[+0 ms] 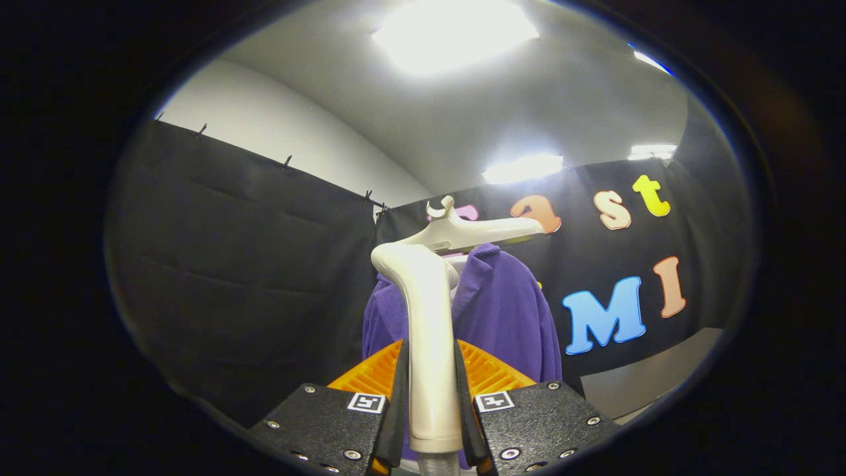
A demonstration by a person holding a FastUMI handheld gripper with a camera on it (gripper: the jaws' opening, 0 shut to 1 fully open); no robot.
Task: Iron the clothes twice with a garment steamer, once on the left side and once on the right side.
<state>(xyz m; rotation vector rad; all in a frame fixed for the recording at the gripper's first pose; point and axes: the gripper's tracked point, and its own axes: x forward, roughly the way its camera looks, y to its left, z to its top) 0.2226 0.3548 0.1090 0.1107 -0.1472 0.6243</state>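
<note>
Both claw (pixel 431 396) fingers clamp steamer (pixel 429 344) before purple garment (pixel 509 317).

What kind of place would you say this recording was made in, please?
Probably a cloth-walled recording booth set up for steaming clothes: black cloth walls pinned up under ceiling lights, a purple jacket hanging beyond the gripper, whose jaws clamp the steamer handle.

One steamer (pixel 429 317) pinched in claw (pixel 431 396), one purple garment (pixel 509 317), one hanger (pixel 476 230).
</note>
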